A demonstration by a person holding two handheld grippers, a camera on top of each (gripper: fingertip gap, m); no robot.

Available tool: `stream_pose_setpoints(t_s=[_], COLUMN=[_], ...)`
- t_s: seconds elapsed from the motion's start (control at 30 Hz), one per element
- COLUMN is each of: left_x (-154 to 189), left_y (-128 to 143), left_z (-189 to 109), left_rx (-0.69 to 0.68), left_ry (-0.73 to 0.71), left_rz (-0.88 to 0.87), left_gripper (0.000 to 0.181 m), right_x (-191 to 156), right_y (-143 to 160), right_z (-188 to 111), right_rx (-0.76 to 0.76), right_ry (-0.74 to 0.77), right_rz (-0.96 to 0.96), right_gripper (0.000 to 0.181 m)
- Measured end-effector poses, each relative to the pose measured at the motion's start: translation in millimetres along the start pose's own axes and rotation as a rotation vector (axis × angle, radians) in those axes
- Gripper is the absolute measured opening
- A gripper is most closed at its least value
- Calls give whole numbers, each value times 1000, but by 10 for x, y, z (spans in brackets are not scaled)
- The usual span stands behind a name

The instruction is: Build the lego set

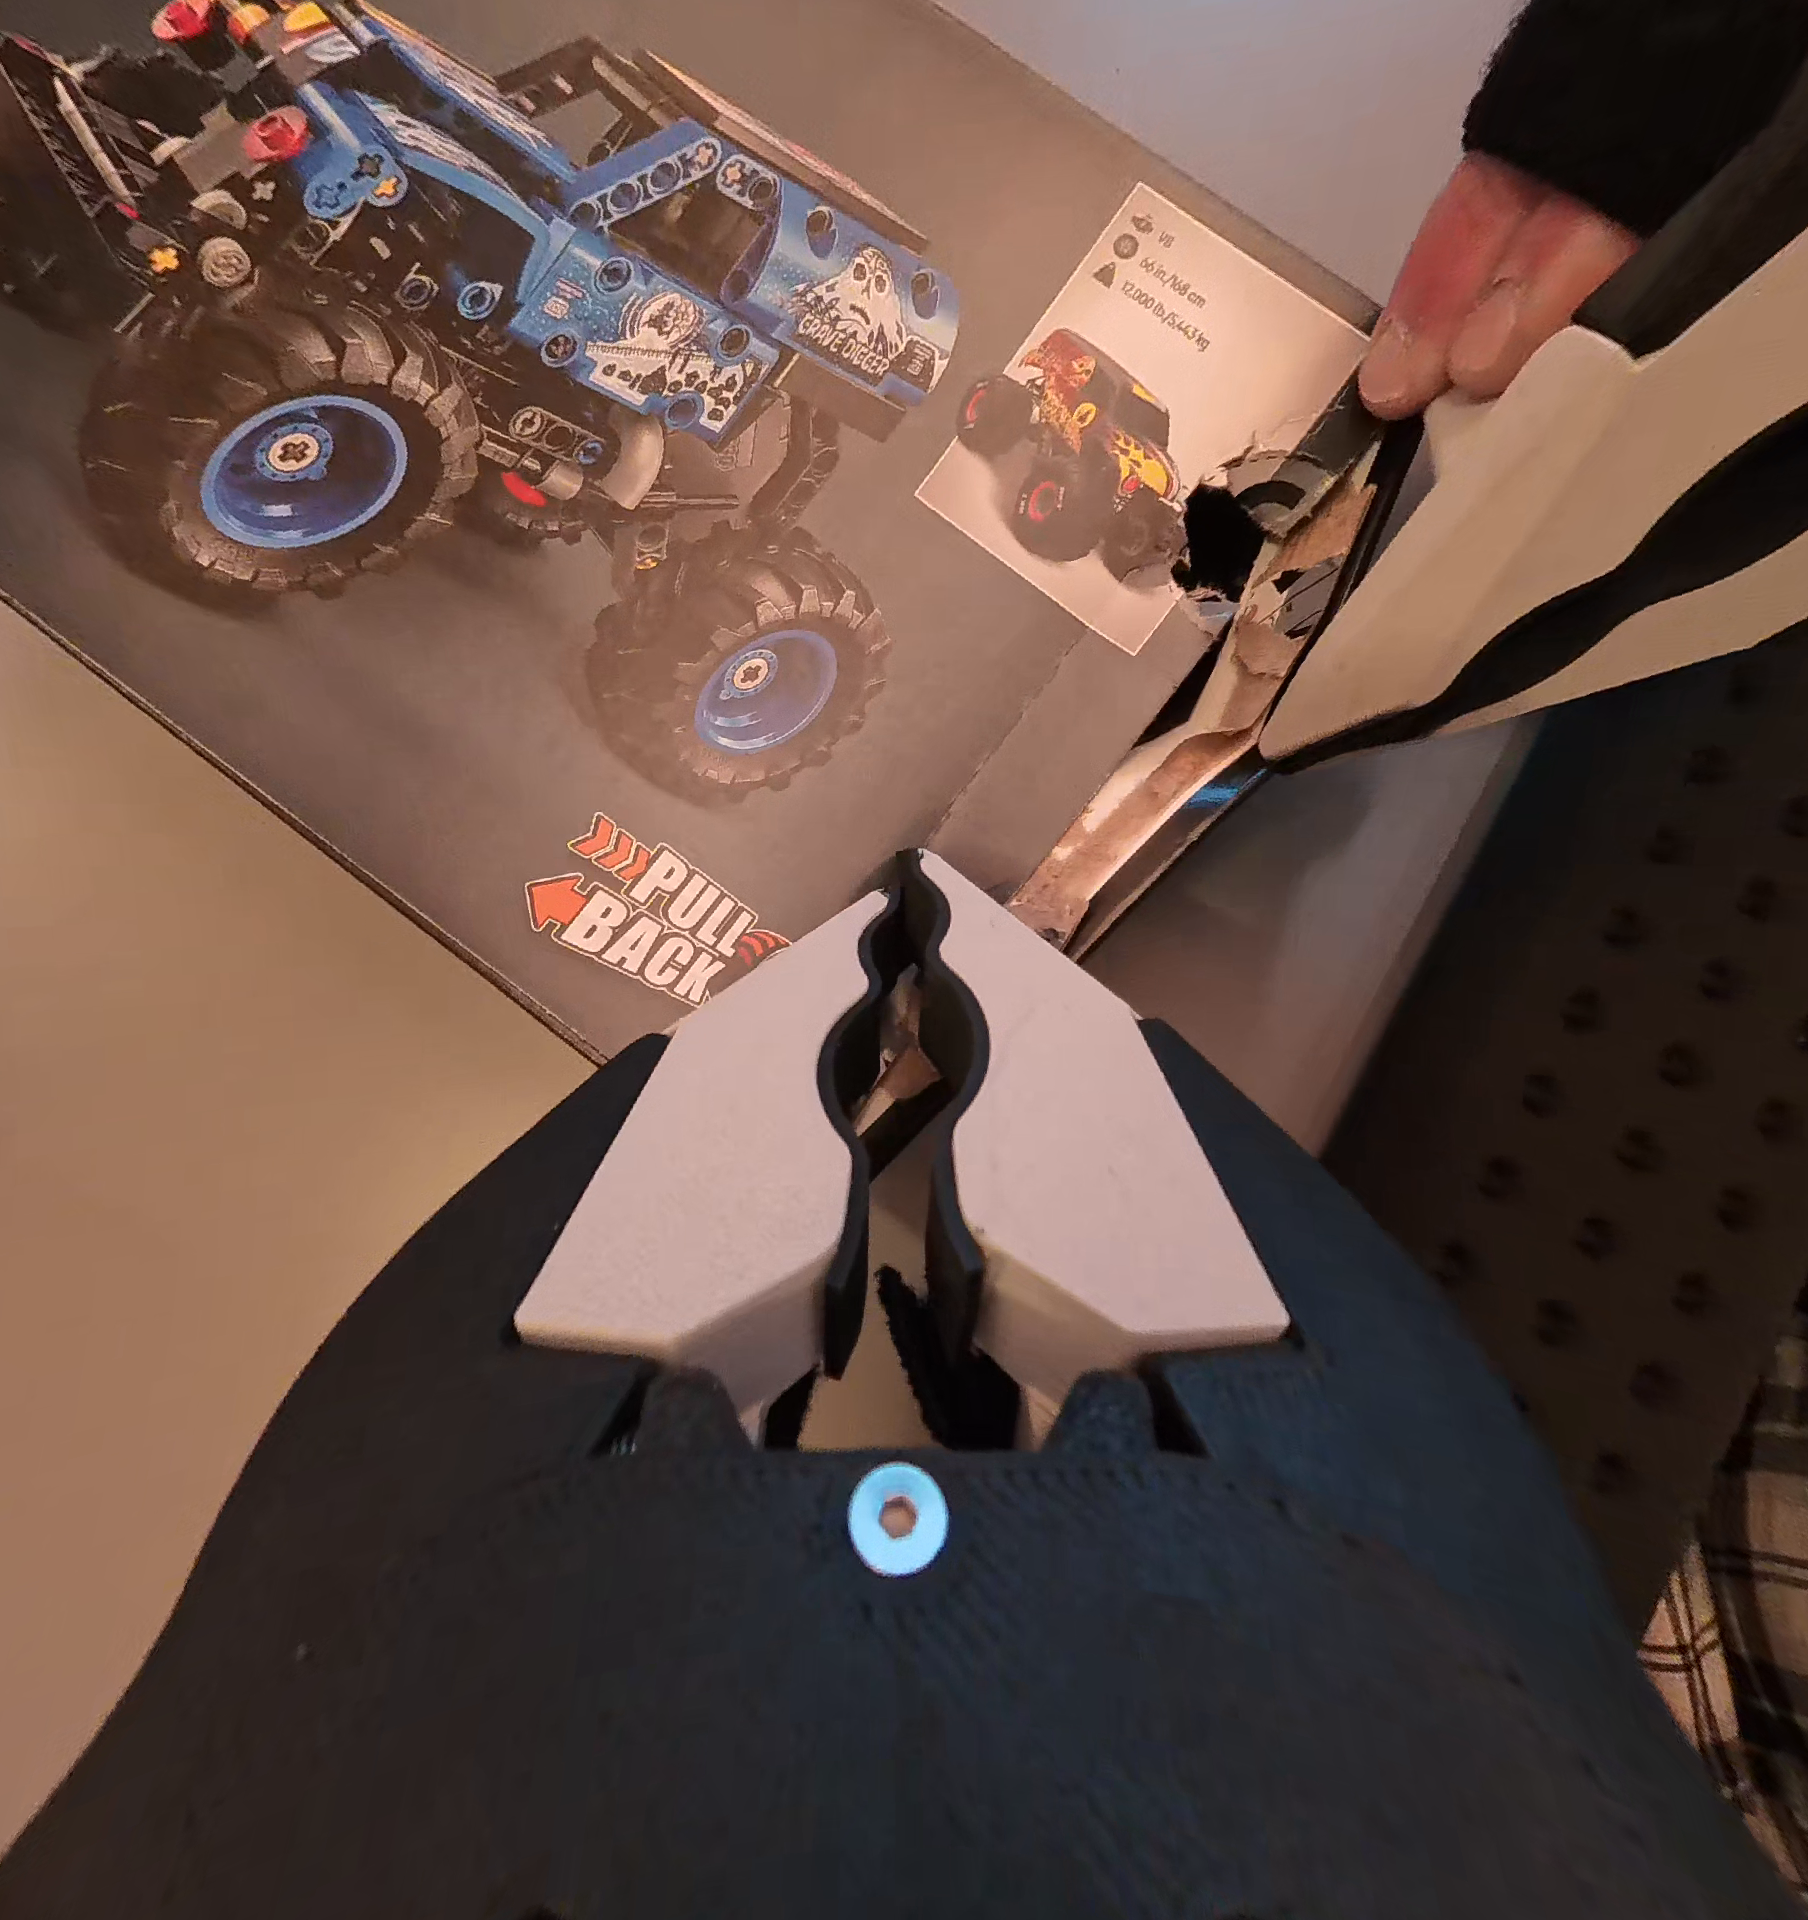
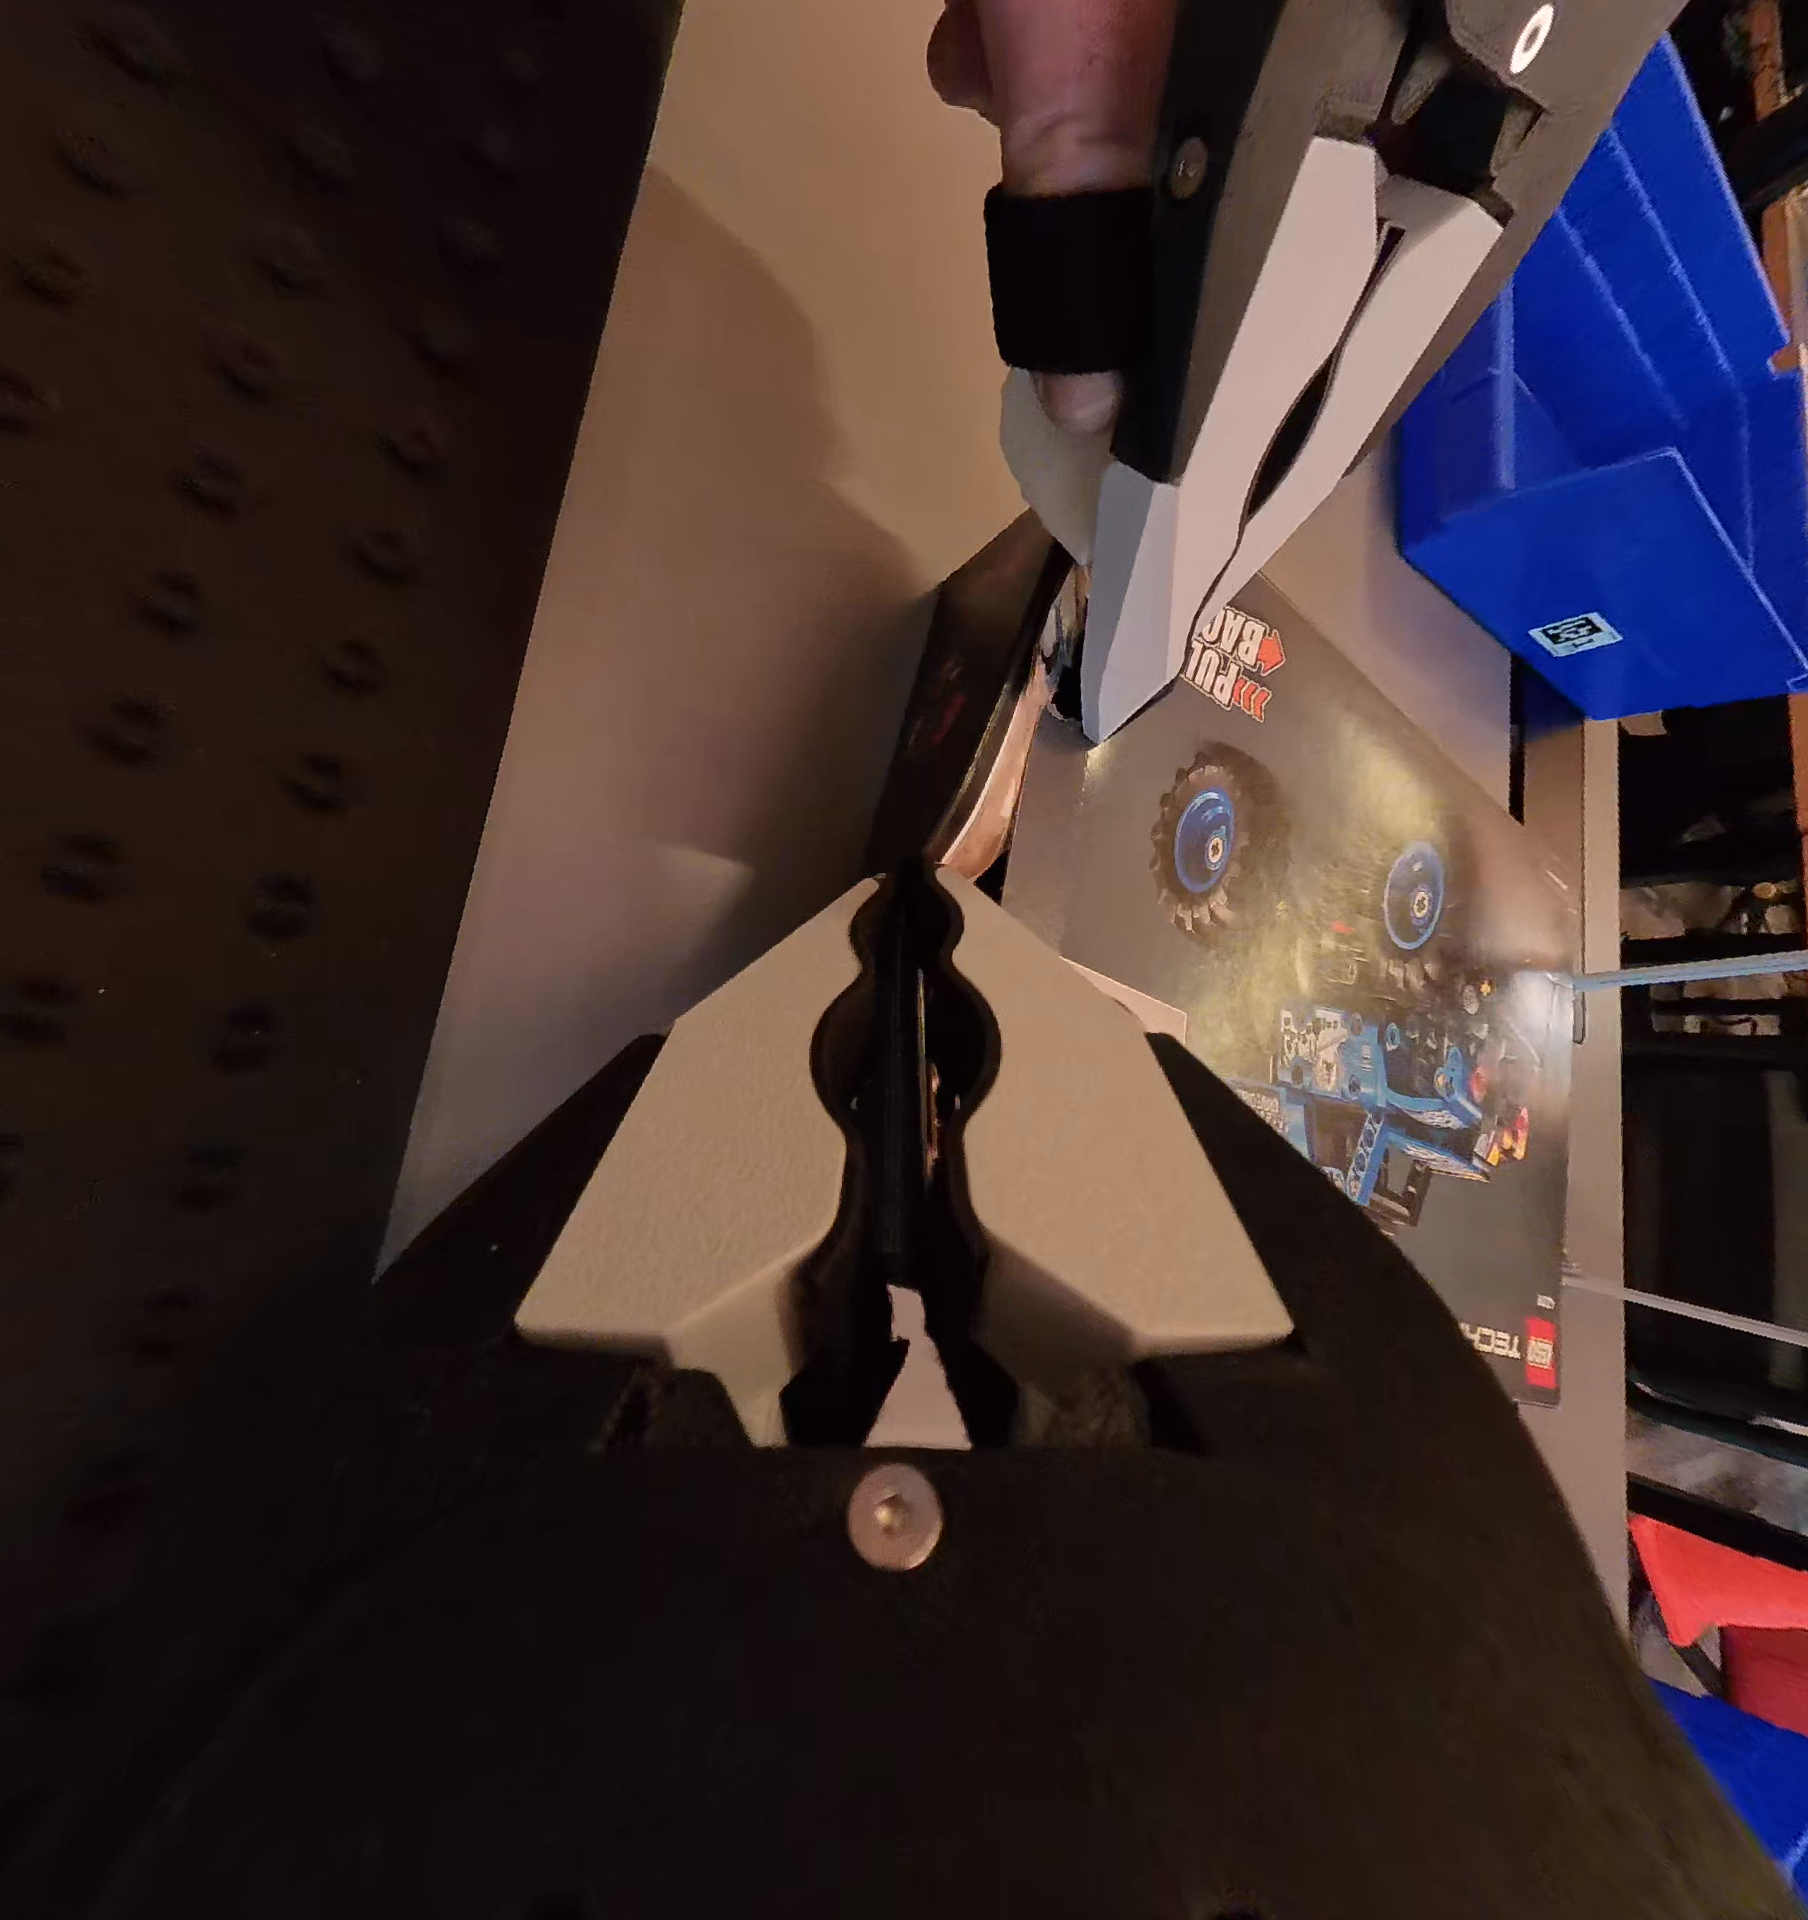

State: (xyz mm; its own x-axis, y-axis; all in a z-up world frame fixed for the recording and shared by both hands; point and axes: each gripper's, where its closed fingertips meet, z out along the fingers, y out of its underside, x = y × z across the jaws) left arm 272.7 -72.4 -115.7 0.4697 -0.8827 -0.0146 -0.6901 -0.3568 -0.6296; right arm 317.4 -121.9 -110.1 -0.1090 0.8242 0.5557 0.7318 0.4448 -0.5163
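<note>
Closest to the lens, the left gripper [image 1: 915, 883] fills the lower half of its own view, its pale fingers [image 1: 775, 1122] pressed nearly together on the torn flap [image 1: 1087, 831] at the near corner of the box. Largest in the scene, the tabletop [image 1: 152, 987] carries the lego box [image 1: 464, 644], which lies flat with a picture of a blue monster truck facing up. Beyond the tabletop's edge, a dark carpet [image 1: 1658, 987] with a dotted pattern shows. Blue storage bins [image 2: 1627, 436] stand past the box in the right wrist view. Along the box's ripped end, where a ragged hole [image 1: 1217, 520] breaks the cardboard, the right gripper [image 1: 1305, 727] comes in from the upper right with a person's hand [image 1: 1482, 291] on it. Its fingers [image 2: 1087, 1143] are closed to a slit on a thin dark strip of the same flap [image 2: 905, 1122].
</note>
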Motion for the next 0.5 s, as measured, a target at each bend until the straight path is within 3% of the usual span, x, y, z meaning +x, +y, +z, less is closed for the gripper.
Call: stream_pose_setpoints(t_s=[0.3,0.5], left_x=[75,103], left_y=[-24,-5], left_z=[3,0], left_rx=[22,16], left_ry=[-33,-5], left_rz=[67,84], left_gripper=[0,0], right_x=[229,278], right_y=[-130,219], right_z=[-174,27], right_rx=[168,-87], right_ry=[-204,-227], right_rz=[399,359], right_gripper=[0,22])
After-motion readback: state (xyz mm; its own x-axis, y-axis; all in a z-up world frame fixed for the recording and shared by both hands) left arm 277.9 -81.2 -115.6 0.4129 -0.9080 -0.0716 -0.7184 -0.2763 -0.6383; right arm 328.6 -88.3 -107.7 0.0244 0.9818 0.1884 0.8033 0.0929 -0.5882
